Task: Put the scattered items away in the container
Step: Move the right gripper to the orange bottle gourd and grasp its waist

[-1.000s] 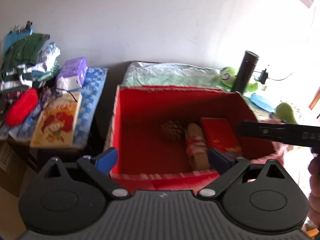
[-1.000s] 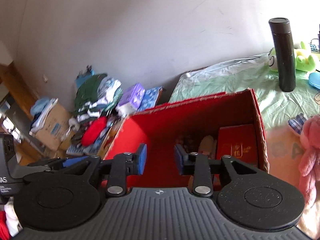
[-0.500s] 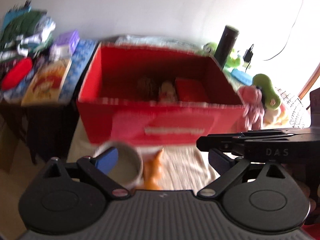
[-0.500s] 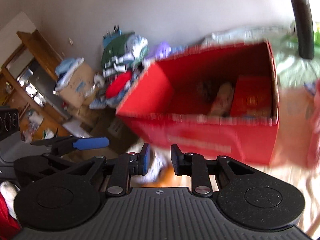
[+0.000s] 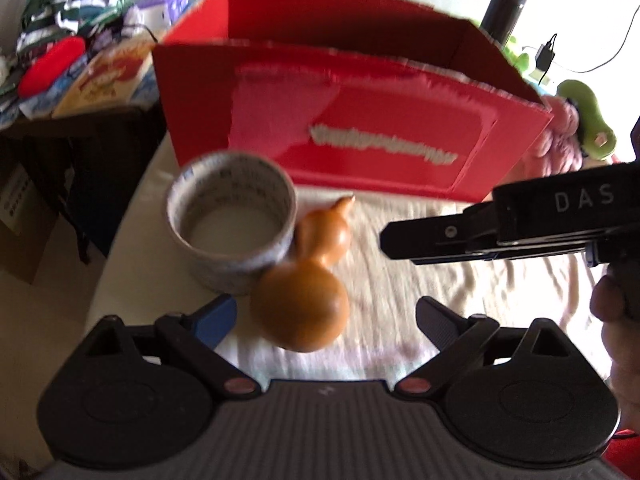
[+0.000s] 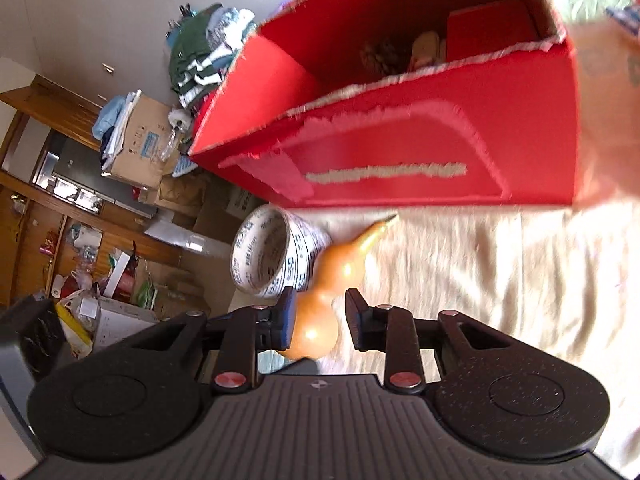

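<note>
An orange gourd (image 5: 304,300) lies on the cream cloth in front of the red box (image 5: 360,128), leaning against a roll of printed tape (image 5: 232,224). My left gripper (image 5: 324,316) is open, its fingers either side of the gourd's fat end. My right gripper (image 6: 320,316) is open and narrow, its jaws around the gourd's (image 6: 332,280) bottom, not clamped. The tape (image 6: 272,256) stands just left of it. The red box (image 6: 420,128) holds a pine cone, a small figure and a red packet. The right gripper's side shows in the left wrist view (image 5: 520,224).
A side table with clothes, a book (image 5: 104,80) and tissues stands left of the box. A black flask (image 5: 504,8) and plush toys (image 5: 584,116) are behind and right of it. Cardboard boxes (image 6: 140,144) and clutter fill the floor at left.
Both grippers have dropped from above the box down to the cloth in front of it. The gourd and tape now lie close between the fingers. The right gripper has opened slightly.
</note>
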Tool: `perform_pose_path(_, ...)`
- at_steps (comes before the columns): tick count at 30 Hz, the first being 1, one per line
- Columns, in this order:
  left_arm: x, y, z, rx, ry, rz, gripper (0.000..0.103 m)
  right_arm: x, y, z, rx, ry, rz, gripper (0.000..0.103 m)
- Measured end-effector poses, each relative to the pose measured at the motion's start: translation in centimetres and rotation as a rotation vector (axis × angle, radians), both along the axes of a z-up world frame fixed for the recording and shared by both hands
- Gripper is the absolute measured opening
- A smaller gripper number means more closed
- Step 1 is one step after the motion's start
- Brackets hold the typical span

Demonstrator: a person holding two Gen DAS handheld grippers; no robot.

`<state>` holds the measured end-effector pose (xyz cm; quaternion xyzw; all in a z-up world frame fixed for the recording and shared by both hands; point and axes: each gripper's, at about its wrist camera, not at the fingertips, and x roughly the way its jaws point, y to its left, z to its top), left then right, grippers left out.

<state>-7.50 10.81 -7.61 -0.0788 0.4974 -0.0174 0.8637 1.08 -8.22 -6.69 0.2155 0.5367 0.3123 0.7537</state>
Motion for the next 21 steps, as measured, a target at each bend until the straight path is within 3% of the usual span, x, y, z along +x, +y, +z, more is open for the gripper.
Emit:
perform_pose_path(8, 0.5, 1.0, -1.4, -0.068, 0.028, -0.012, 0.092, 0.6, 1.2, -1.4, 0.022, 0.083, 0.008, 0.033)
perform_pose_path(21, 1.7, -0.2, -2.6, -0.121, 0.057, -0.126, 0.09, 1.6, -0.5, -3.3, 0.005, 0.154, -0.077, 0.041)
